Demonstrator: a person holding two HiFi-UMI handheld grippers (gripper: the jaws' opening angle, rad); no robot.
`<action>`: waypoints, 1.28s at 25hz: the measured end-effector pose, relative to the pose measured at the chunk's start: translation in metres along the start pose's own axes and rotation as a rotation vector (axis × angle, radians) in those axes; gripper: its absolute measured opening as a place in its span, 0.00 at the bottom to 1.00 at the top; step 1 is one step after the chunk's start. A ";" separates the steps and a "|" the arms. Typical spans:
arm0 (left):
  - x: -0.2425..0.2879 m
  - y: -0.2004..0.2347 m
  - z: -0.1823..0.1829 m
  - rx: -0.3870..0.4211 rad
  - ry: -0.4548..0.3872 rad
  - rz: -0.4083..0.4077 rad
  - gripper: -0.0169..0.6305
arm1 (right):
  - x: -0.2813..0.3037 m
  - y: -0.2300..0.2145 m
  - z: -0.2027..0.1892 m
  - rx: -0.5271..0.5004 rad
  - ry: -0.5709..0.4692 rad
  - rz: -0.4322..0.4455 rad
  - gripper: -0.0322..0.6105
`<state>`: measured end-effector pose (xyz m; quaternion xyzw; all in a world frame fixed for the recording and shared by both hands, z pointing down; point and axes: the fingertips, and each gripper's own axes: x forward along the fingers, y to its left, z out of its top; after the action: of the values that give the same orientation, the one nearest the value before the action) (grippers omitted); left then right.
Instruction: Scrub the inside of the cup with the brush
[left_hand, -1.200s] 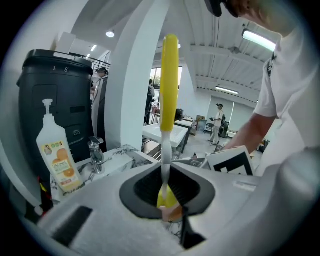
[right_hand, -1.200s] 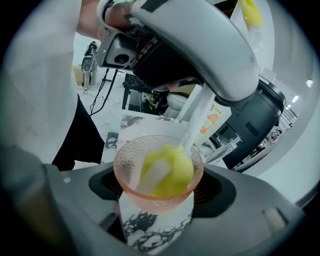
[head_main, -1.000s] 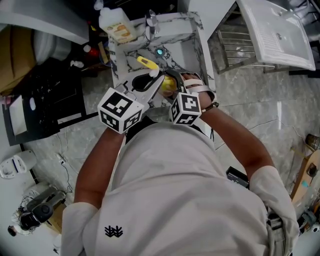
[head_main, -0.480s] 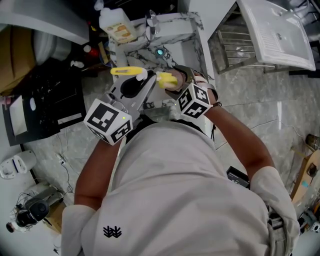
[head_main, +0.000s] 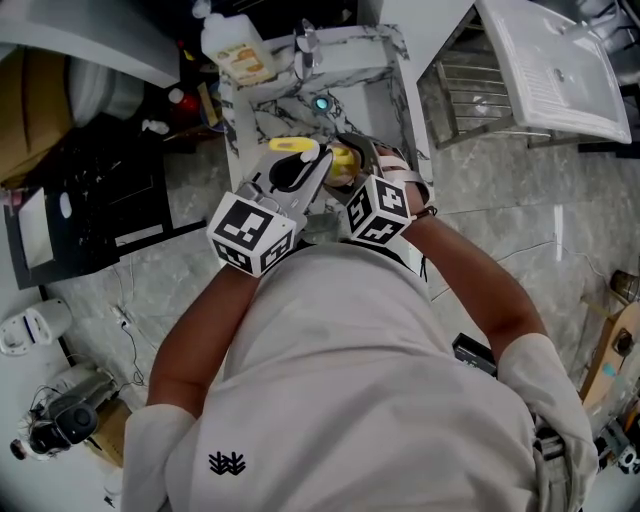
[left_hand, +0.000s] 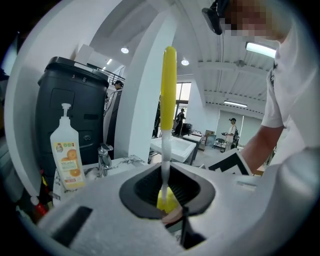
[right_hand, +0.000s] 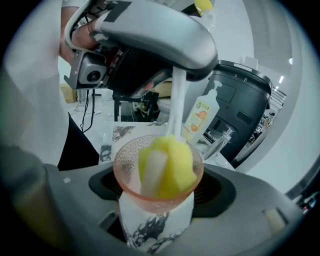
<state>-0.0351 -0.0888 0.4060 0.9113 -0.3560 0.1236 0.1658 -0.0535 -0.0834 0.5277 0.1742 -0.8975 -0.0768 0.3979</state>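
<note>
The cup, a pinkish dimpled glass, sat between the jaws of the right claw, which stood wide and pressed on its sides. Inside it was the yellow sponge head of the brush, filling much of the mouth. The brush's thin white stem ran up out of the cup into the left claw, whose jaws were closed tight on it, with the yellow handle standing upright above.

Cup and brush were held over a white marbled surface that carried a soap bottle with an orange label and a chrome faucet beside it. A tall black bin stood behind the bottle. Further back was a white basin, ceiling lights and a few people in an open room.

In the head view both forearms were bent in front of the chest, and the two claws met close together above the surface, the left one angled towards the right.
</note>
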 end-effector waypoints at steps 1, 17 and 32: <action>0.001 0.001 -0.004 -0.012 0.009 -0.005 0.08 | 0.000 0.000 0.000 -0.004 0.002 -0.004 0.67; -0.013 -0.003 -0.050 -0.085 0.182 -0.072 0.08 | -0.001 -0.008 -0.018 -0.124 0.059 -0.048 0.67; -0.046 0.011 -0.019 -0.043 0.129 -0.036 0.07 | 0.001 -0.012 -0.035 -0.115 0.094 -0.044 0.67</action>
<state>-0.0775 -0.0609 0.4098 0.9038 -0.3309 0.1714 0.2104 -0.0252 -0.0953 0.5490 0.1743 -0.8678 -0.1287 0.4472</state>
